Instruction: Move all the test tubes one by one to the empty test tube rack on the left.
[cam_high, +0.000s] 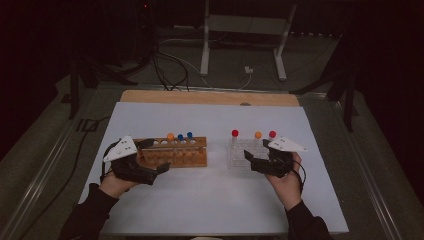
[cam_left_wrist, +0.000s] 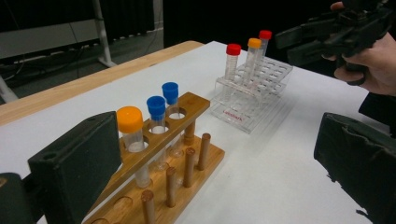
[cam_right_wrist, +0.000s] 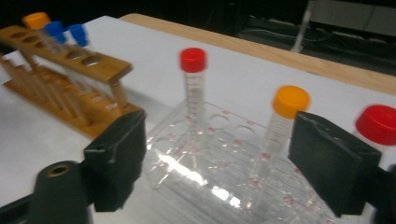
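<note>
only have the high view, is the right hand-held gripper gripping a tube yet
Observer: No. In the right gripper view the right hand-held gripper has its jaws apart. The orange-capped tube stands in the clear rack just ahead, with no pad pressing on it.
Operator: and the left one, holding anything
Observer: No. The left gripper view shows the left hand-held gripper wide open beside the wooden rack, with nothing between its jaws.
Operator: any marking on that clear rack
Observer: There is a small red word on its front edge, too small to read.
</note>
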